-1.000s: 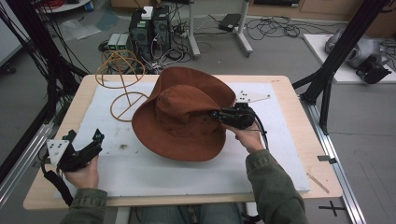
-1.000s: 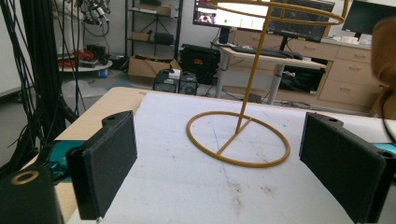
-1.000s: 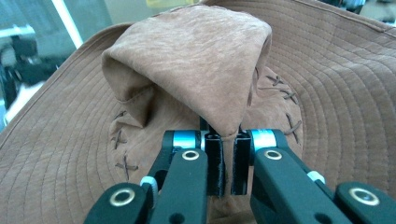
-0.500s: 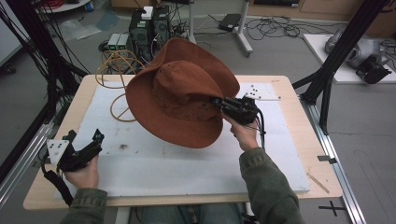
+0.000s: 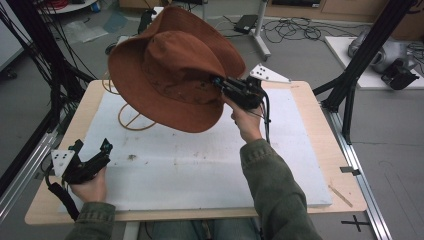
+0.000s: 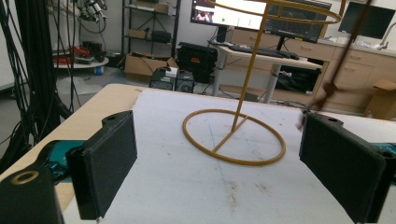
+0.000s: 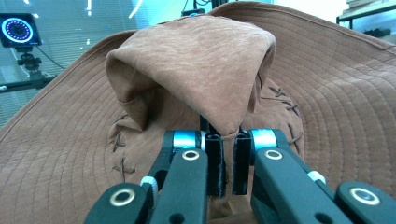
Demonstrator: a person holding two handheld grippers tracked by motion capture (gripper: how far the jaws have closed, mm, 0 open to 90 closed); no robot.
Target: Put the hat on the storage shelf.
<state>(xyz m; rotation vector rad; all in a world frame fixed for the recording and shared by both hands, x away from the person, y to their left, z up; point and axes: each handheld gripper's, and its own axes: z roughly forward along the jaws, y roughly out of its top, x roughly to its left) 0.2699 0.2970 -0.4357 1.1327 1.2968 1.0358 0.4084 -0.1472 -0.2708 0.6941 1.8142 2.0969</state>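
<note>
right gripper is pinched tight on a fold of the brown hat's crown, so the hat hangs tilted in the air off its tips, probably headed for the wire stand below-left. left gripper rests wide open near the table edge, just waiting.

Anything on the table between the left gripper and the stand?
Nothing: in the left gripper view, bare white mat runs from the open left gripper to the stand.
</note>
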